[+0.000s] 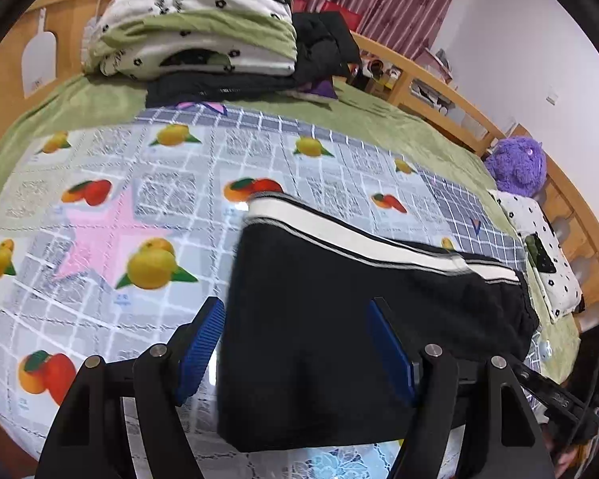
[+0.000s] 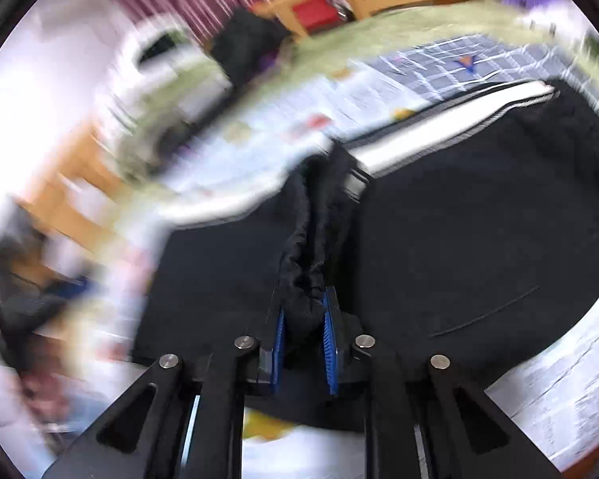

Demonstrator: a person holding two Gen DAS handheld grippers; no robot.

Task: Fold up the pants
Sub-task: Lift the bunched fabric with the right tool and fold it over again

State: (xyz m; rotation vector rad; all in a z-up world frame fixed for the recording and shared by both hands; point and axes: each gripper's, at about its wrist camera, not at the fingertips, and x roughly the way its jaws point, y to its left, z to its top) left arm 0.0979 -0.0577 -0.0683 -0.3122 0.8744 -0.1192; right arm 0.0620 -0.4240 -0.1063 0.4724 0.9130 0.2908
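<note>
The black pants (image 1: 363, 319) are seen lying folded on a fruit-printed cloth (image 1: 112, 215) spread over a green blanket (image 1: 379, 119) on a wooden-framed bed (image 1: 451, 92). In the left wrist view the garment fills the lower centre and runs toward 2 o'clock, a white side stripe (image 1: 339, 227) edged with thin dark lines marking its far border.

The left gripper (image 1: 299, 343) is held wide apart. Its blue pads (image 1: 201, 343) are set on either side of the near left edge of the pants — one pad over the printed cloth at 8 o'clock, the other over the black fabric at 5 o'clock — and nothing is pinched between them. Whether the pads touch the fabric cannot be told.

In the right wrist view the surroundings are heavily smeared by motion. The right gripper (image 2: 304, 327) is closed narrowly on a bunched ridge of black fabric, which is drawn up from the pants (image 2: 459, 219) and runs away from the pads toward 12 o'clock. The rest of the garment lies flat to either side, the white stripe (image 2: 439, 123) crossing toward 2 o'clock.

Beyond the cloth, a stack of folded bedding (image 1: 195, 24) on dark clothes is seen at 11 o'clock, a purple plush toy (image 1: 517, 165) at 2 o'clock, and a dotted white pillow (image 1: 547, 255) just below it.
</note>
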